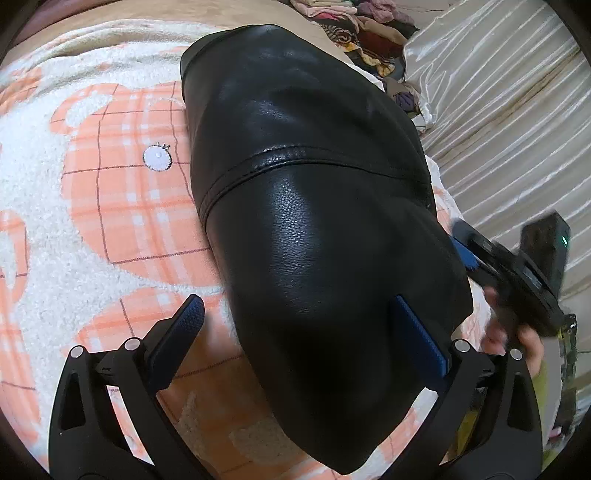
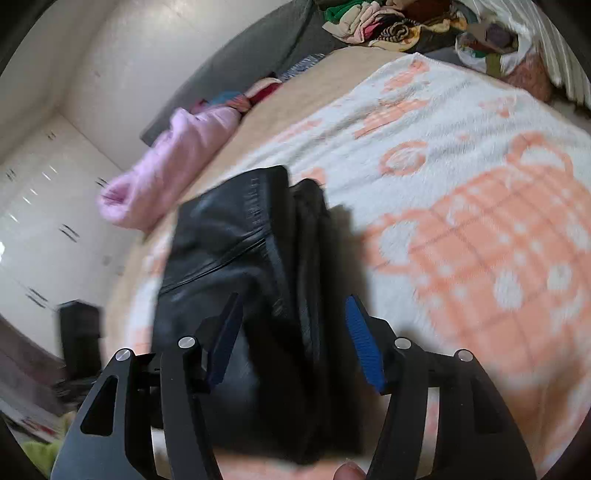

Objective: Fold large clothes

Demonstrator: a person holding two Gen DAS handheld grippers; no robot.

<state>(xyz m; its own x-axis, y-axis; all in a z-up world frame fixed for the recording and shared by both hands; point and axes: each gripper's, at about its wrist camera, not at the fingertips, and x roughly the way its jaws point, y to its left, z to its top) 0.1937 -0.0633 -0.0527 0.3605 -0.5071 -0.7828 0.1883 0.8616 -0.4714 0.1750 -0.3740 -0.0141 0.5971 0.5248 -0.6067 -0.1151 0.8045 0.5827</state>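
A black leather garment (image 1: 317,206) lies folded into a thick bundle on a white and orange fleece blanket (image 1: 103,206). My left gripper (image 1: 299,314) is open, its fingers spread over the near end of the bundle. My right gripper (image 1: 476,254) shows at the bundle's right edge in the left wrist view. In the right wrist view the right gripper (image 2: 291,332) is open, its fingers on either side of the bundle's (image 2: 236,258) stacked folded edges. The view is blurred.
A heap of mixed clothes (image 1: 369,33) lies at the far end of the bed, also in the right wrist view (image 2: 391,26). A pink fleece roll (image 2: 170,166) lies by the bed edge. A pale striped curtain (image 1: 498,92) hangs on the right. White wardrobe doors (image 2: 33,206) stand beyond.
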